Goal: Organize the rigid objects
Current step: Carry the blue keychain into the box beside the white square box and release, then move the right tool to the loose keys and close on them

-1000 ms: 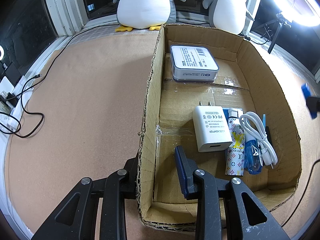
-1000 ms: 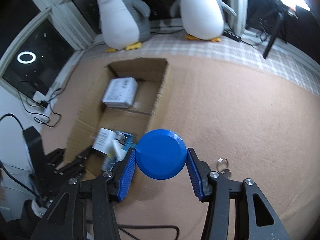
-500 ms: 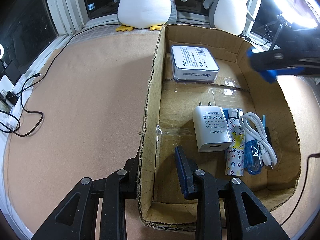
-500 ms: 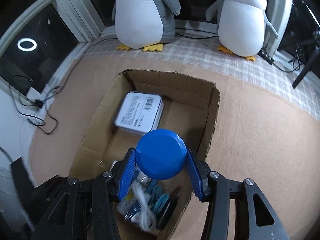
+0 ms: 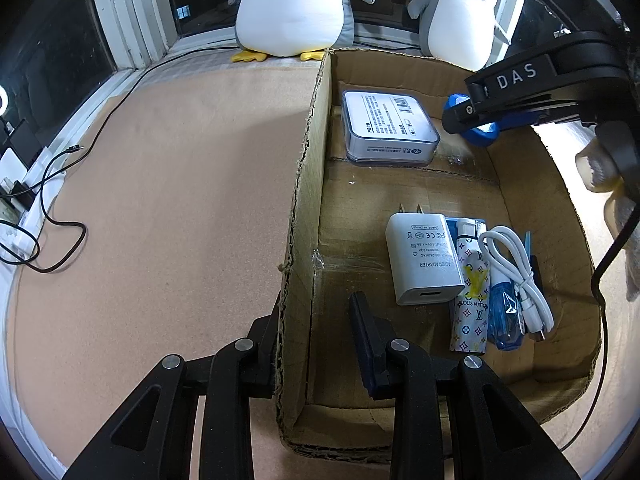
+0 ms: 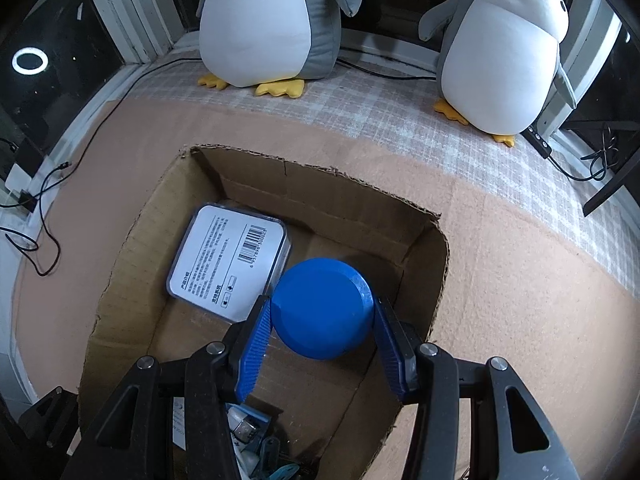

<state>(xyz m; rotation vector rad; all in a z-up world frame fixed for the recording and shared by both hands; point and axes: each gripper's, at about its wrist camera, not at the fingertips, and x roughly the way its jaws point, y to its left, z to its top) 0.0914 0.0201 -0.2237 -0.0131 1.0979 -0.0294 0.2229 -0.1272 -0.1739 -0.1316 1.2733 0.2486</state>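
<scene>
Blue ribbed pads of the right hand-held gripper (image 6: 322, 354) pinch a round blue disc (image 6: 322, 314) by its rim, one pad on each side, the flat face turned toward the camera. The disc hangs inside the cardboard box (image 6: 436, 280), over its far half, just beside the white flat case (image 6: 230, 260) that lies on the box floor with its barcode label up. Between the case and the box's right wall the floor is bare cardboard, and the disc is above that patch. From the left wrist view the same disc (image 5: 482, 128) shows below the black arm marked DAS, close to the far right wall.

Left hand-held gripper (image 5: 316, 344) straddles the box's near left wall (image 5: 298, 240): one finger outside on the bench (image 5: 160, 200), the other inside; the jaws are spread with the cardboard between them, and whether they press it I cannot tell.

In the near half of the box lie a white power adapter (image 5: 424, 260), prongs pointing to the far end, a patterned tube (image 5: 472, 292) with its long axis running near to far, a blue item (image 5: 506, 316) and a coiled white cable (image 5: 516, 276), packed side by side. Two plush penguins (image 6: 272, 20) sit beyond the box by the window.
</scene>
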